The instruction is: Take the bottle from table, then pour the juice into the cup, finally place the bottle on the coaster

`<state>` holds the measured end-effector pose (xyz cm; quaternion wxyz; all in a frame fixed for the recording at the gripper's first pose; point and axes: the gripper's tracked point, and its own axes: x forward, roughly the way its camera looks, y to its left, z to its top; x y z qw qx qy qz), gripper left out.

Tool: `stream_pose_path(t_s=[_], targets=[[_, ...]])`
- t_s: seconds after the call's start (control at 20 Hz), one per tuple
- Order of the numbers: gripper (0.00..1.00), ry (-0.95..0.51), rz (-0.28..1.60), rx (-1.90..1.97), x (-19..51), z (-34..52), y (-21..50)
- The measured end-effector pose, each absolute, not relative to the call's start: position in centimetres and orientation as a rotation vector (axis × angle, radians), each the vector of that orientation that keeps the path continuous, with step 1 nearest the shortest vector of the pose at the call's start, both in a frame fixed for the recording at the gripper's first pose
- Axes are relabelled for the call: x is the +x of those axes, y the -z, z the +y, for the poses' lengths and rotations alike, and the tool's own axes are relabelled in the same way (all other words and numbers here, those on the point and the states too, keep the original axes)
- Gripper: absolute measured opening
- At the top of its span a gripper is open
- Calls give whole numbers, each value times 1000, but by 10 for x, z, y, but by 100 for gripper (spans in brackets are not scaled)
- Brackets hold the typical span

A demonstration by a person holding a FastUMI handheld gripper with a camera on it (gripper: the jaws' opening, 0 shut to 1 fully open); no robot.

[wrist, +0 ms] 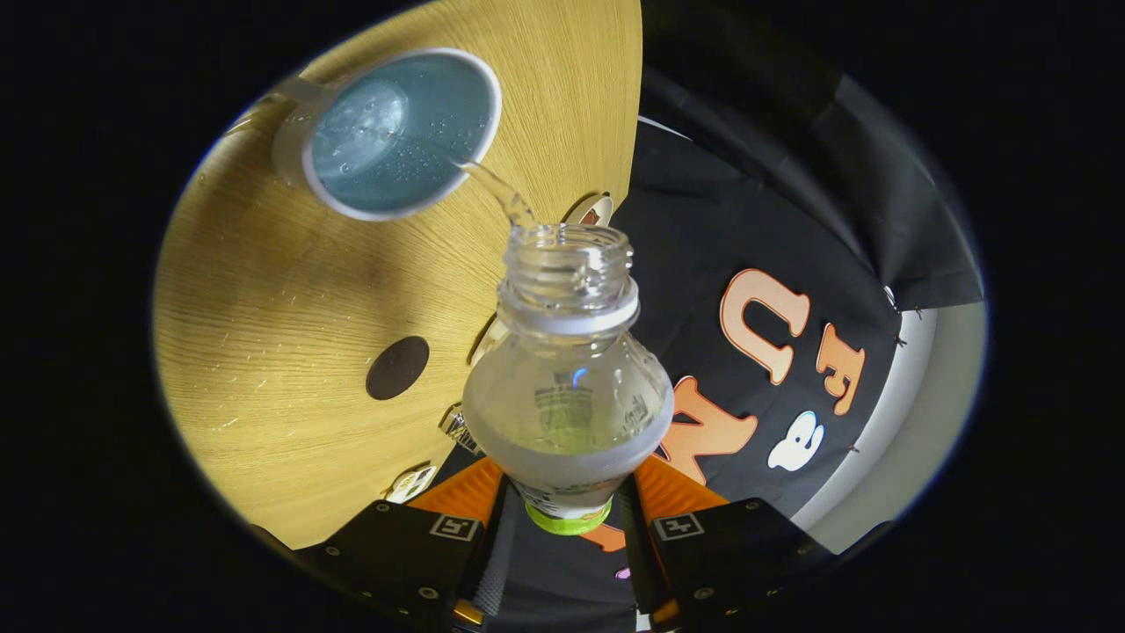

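Observation:
My gripper [567,510] is shut on the clear plastic bottle [567,387], both fingers pressing its labelled lower body. The bottle is uncapped and tipped, its open neck pointing toward the cup. A thin clear stream leaves the mouth and falls into the white cup [400,132], which stands on the wooden table beyond and to the left of the bottle. The cup's blue inside holds bubbly liquid. A small dark round coaster [397,367] lies on the table, left of the bottle's shoulder and nearer to my fingers than the cup.
The round wooden table [264,290] spreads out left of the bottle, its edge running just behind the bottle's neck. A few small white items [596,211] lie along that edge, partly hidden by the bottle. The booth's black cloth wall hangs to the right.

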<state>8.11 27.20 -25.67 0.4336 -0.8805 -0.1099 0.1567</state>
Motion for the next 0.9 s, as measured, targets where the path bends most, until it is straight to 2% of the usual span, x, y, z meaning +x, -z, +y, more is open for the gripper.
stream_pose_path(t_s=[0.9], targets=[[57,-414,-332,-2254,83,286,250]])
